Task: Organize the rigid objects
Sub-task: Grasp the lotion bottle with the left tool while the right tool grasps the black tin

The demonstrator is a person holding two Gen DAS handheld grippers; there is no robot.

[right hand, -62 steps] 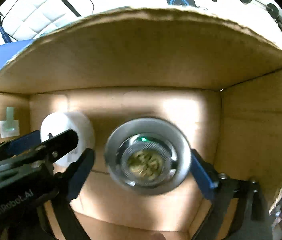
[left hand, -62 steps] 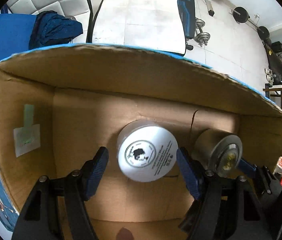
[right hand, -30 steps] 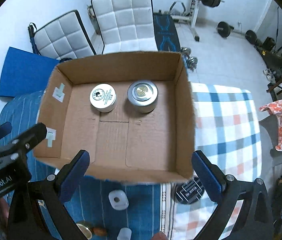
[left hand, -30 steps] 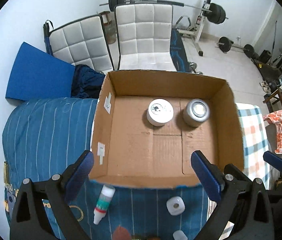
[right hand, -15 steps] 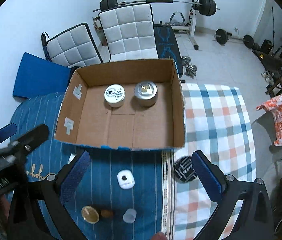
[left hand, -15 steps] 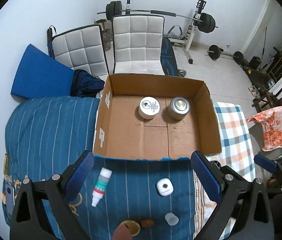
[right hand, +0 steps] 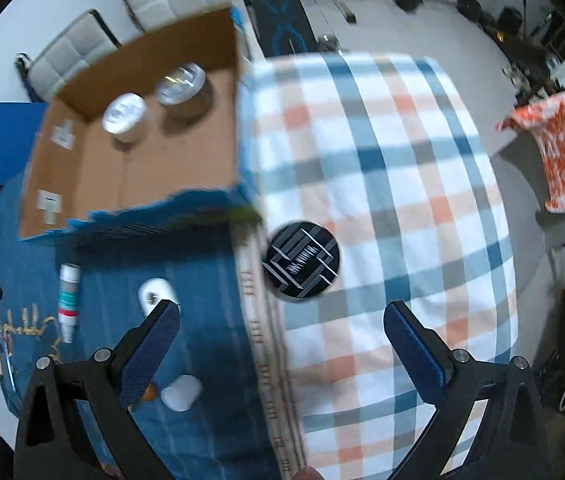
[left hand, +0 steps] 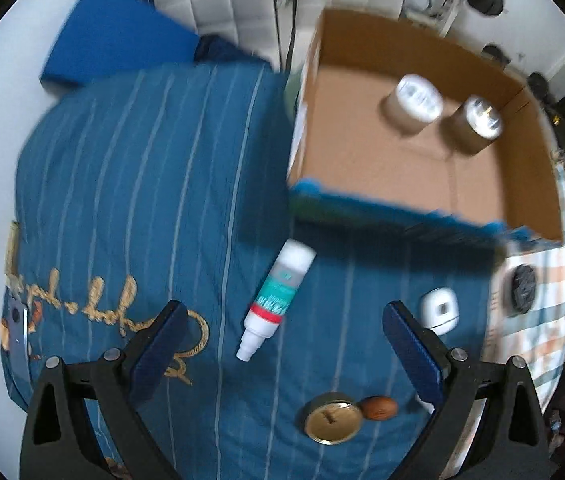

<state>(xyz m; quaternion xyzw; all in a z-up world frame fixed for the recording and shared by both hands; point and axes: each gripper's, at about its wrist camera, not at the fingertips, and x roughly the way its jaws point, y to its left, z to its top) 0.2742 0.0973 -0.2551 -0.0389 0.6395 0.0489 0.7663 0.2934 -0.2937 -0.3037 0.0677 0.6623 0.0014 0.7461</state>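
With both tongs spread wide, empty: left tongs (left hand: 282, 344) line up over dropper bottle (left hand: 278, 300); right tongs (right hand: 282, 336) frame black round tin (right hand: 302, 265); cardboard box (left hand: 530, 184) waits nearby.

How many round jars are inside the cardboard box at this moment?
2. The white-lidded jar stands near the far wall of the cardboard box; the silver-lidded jar stands just right of it. Nothing else shows inside.

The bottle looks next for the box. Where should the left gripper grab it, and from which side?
Probably from above, across the middle of the bottle. It lies flat on the blue blanket, cap toward the box, nozzle toward the open left gripper, so the fingers should straddle its long axis.
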